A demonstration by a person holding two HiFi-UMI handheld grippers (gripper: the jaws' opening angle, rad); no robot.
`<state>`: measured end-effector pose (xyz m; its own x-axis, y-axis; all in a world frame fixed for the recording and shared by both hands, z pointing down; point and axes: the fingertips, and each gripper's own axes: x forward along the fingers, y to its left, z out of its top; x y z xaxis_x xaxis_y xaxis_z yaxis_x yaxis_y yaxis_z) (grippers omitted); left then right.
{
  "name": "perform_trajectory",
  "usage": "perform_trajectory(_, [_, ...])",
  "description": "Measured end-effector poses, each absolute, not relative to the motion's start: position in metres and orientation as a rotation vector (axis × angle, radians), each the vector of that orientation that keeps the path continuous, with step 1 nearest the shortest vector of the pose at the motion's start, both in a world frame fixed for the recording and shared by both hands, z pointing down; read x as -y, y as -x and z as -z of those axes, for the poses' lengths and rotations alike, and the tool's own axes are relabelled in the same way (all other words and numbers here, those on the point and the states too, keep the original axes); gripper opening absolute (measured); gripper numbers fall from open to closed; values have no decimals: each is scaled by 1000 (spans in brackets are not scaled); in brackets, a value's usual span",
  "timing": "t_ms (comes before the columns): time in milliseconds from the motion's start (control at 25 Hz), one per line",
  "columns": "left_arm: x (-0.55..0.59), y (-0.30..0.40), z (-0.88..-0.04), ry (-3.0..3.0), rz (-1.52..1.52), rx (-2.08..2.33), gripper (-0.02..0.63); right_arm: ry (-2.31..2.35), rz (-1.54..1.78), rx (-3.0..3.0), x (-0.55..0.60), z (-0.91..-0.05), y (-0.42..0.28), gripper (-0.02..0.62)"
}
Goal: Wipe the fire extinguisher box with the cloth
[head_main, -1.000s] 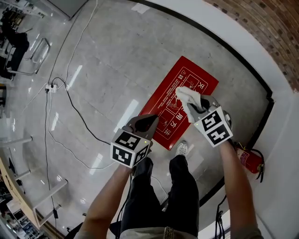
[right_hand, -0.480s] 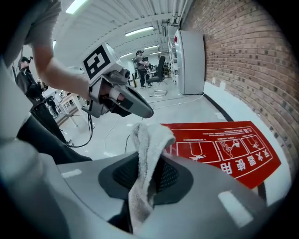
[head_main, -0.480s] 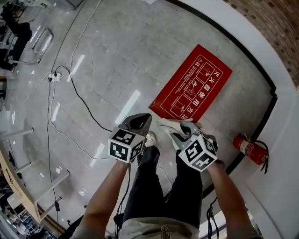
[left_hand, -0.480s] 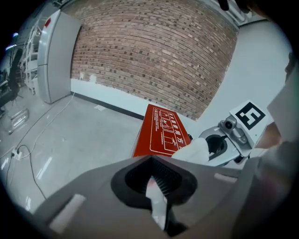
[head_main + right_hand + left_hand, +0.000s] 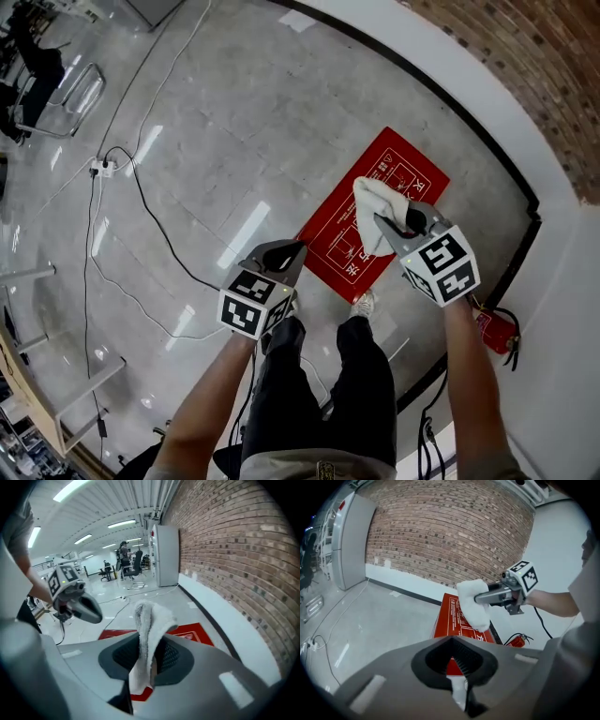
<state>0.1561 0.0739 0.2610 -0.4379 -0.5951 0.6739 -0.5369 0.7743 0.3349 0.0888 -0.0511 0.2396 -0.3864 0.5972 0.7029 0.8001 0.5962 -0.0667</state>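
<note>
The red fire extinguisher box [image 5: 339,239] lies flat on the grey floor near the white wall, its printed face up. My right gripper [image 5: 389,223] hovers over the middle of the box, shut on a white cloth [image 5: 375,202] that bunches past the jaw tips. In the right gripper view the cloth [image 5: 149,625] stands pinched between the jaws, with the box [image 5: 190,632] beyond. My left gripper [image 5: 292,249] sits by the box's near left corner, shut and empty. The left gripper view shows the box [image 5: 452,618] ahead and the cloth [image 5: 472,604] hanging from the right gripper [image 5: 480,598].
A red fire extinguisher [image 5: 495,330] lies by the wall, right of the box. Black cables [image 5: 141,202] and a power strip [image 5: 101,170] cross the floor at left. The person's legs and a shoe [image 5: 364,302] are just below the box. A brick wall [image 5: 525,56] rises behind.
The right gripper with the cloth drew back to the box's near edge, then came forward and up over the box again. The left gripper has shifted slightly.
</note>
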Motion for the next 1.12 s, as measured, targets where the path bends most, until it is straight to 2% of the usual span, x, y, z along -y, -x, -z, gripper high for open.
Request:
perform_trajectory(240, [-59, -137, -261, -830, 101, 2140, 0, 849, 487, 2128, 126, -275, 30, 95])
perform_trajectory(480, [-74, -139, -273, -789, 93, 2124, 0, 876, 519, 2032, 107, -305, 73, 94])
perform_trajectory(800, [-99, -150, -278, -773, 103, 2119, 0, 1105, 603, 1945, 21, -307, -11, 91])
perform_trajectory(1120, [-147, -175, -278, -769, 74, 2117, 0, 1326, 585, 1839, -74, -299, -143, 91])
